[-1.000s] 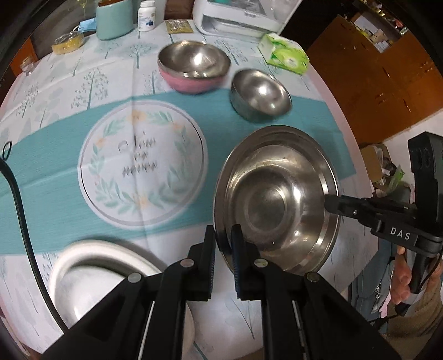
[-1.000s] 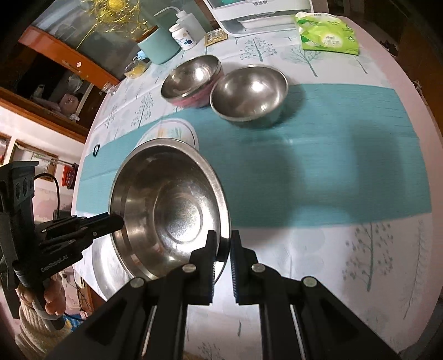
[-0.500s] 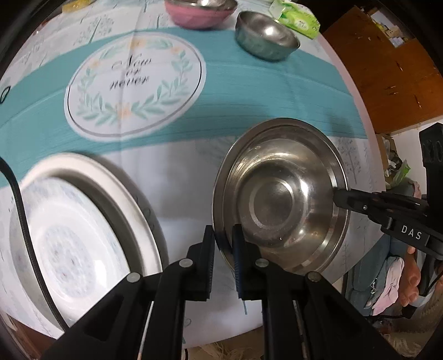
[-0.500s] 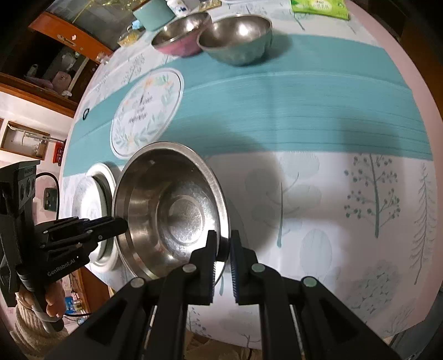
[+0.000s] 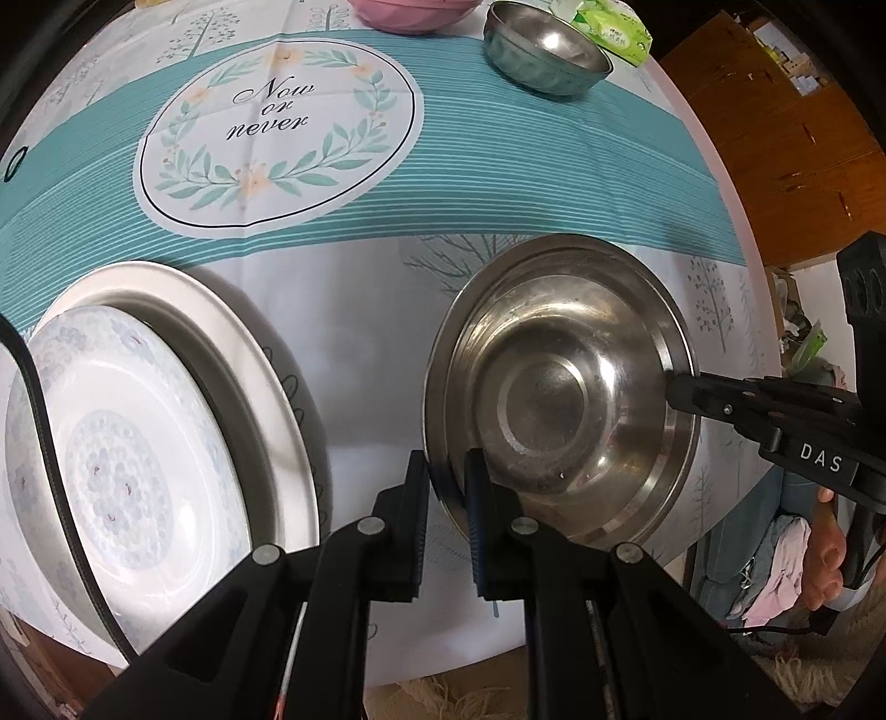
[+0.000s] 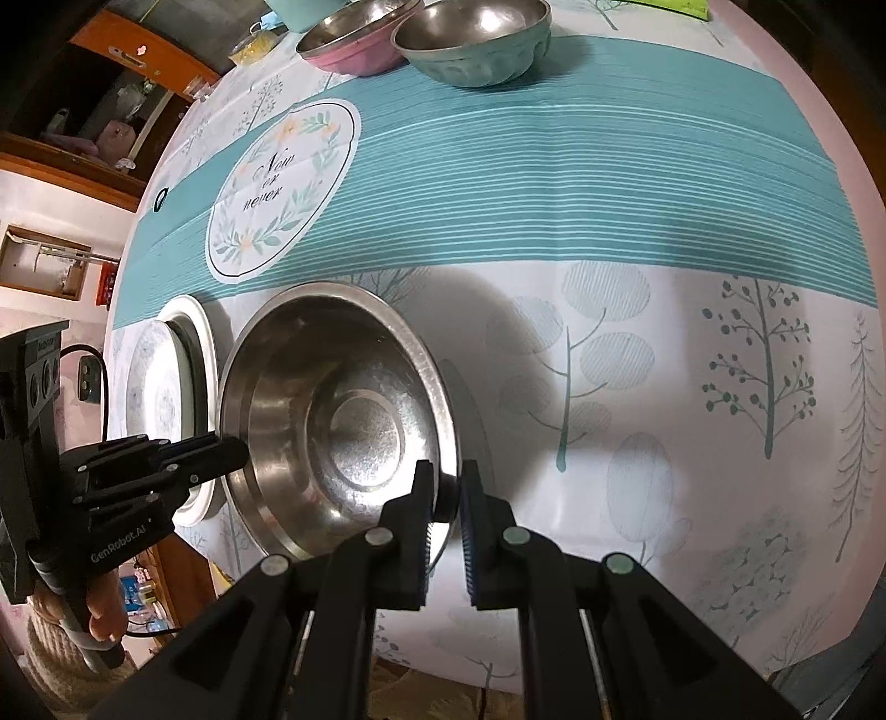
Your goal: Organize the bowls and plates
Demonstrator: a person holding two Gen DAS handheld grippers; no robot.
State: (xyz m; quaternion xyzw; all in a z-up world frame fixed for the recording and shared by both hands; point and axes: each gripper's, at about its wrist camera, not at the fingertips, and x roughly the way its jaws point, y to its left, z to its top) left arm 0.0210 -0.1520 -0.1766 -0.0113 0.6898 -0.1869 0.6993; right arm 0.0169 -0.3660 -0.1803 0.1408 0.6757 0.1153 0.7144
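The left gripper point(image 5: 447, 487) has its jaws clamped on the near rim of a big steel bowl point(image 5: 559, 387). The right gripper point(image 6: 446, 493) has its jaws clamped on the opposite rim of the same bowl, so the bowl is held from two sides. In the left wrist view the right gripper comes in from the right edge, and a hand point(image 5: 830, 559) is seen below it. In the right wrist view the left gripper comes in from the left edge, with fingers of a hand point(image 6: 102, 603) under it.

The big steel bowl is low over the worktop point(image 6: 664, 387), near its front edge, above the white part of the cloth with the tree drawings. I cannot tell if its bottom touches the cloth. Just beside it, on its left in the left wrist view, two white plates point(image 5: 138, 432) lie stacked; the upper plate has a pale flower pattern and sits shifted on the lower one.

At the far side of the worktop stand a pink bowl point(image 6: 354, 47) and a green bowl point(image 6: 476, 41), both with steel inside, close beside each other. Between them and the plates the cloth shows a round emblem point(image 5: 277, 133) with the words "Now or never". A green packet point(image 5: 614, 30) lies near the green bowl.
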